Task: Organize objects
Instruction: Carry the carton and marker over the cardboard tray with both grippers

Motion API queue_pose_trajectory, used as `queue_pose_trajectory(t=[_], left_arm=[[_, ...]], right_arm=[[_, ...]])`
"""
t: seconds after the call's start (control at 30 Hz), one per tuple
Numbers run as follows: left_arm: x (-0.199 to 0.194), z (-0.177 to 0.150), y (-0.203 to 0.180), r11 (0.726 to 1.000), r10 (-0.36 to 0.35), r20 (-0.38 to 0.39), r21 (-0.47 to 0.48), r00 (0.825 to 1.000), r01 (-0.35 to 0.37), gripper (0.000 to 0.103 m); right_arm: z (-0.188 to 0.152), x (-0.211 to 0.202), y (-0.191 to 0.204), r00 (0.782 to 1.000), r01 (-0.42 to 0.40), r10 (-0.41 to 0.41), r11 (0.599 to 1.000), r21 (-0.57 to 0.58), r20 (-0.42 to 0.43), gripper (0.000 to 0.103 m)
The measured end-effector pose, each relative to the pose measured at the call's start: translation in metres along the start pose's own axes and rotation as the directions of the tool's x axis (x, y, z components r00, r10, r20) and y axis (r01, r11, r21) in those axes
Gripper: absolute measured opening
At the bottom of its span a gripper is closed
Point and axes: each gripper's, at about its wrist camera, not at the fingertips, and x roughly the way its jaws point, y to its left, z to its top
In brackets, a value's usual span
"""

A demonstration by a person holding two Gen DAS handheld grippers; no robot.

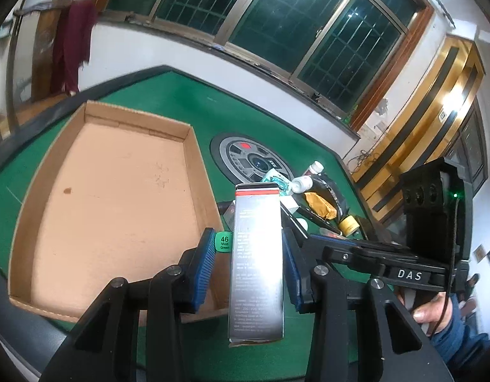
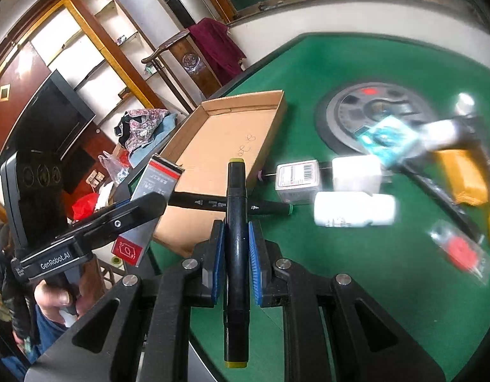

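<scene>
Silver carton [image 1: 257, 258], tall and narrow with a red band at its top, stands upright between the left gripper [image 1: 249, 264]'s blue pads, just right of the empty cardboard tray [image 1: 111, 197]. One pad presses its right side; a gap shows on the left, so I cannot tell if the grip is firm. It looks light, with thin glossy walls that would dent or slide; hold its flat faces near the middle. Right gripper [image 2: 237, 261] is clamped on a black marker [image 2: 235, 254], stiff and light but round, so it may swivel. A second marker [image 2: 232, 205] lies across the tray's near corner, with other loose items to the right.
</scene>
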Motion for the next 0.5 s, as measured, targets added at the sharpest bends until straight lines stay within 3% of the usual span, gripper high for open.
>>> queue_pose_trajectory(t=[0.1,0.33,0.43,0.5], left_arm=[[0.009,-0.009,0.001,0.998,-0.040,-0.051,-0.043,0.998,0.037,0.036],[0.046,-0.039,-0.051,0.994,-0.096,-0.146,0.041,0.985,0.103,0.036],[0.055,-0.044,-0.059,0.986,-0.159,-0.186,0.019,0.970,0.165,0.036],[0.059,-0.047,-0.068,0.972,-0.224,-0.234,0.018,0.946,0.235,0.036]], right_arm=[[0.001,0.000,0.000,1.000,0.005,-0.005,1.000,0.002,0.003,0.012],[-0.002,-0.019,-0.020,0.998,0.047,-0.048,0.999,0.028,0.028,0.012],[-0.006,-0.027,-0.031,0.998,0.054,-0.055,0.997,0.051,0.029,0.012],[-0.009,-0.034,-0.037,0.998,0.052,-0.054,0.997,0.058,0.032,0.012]])
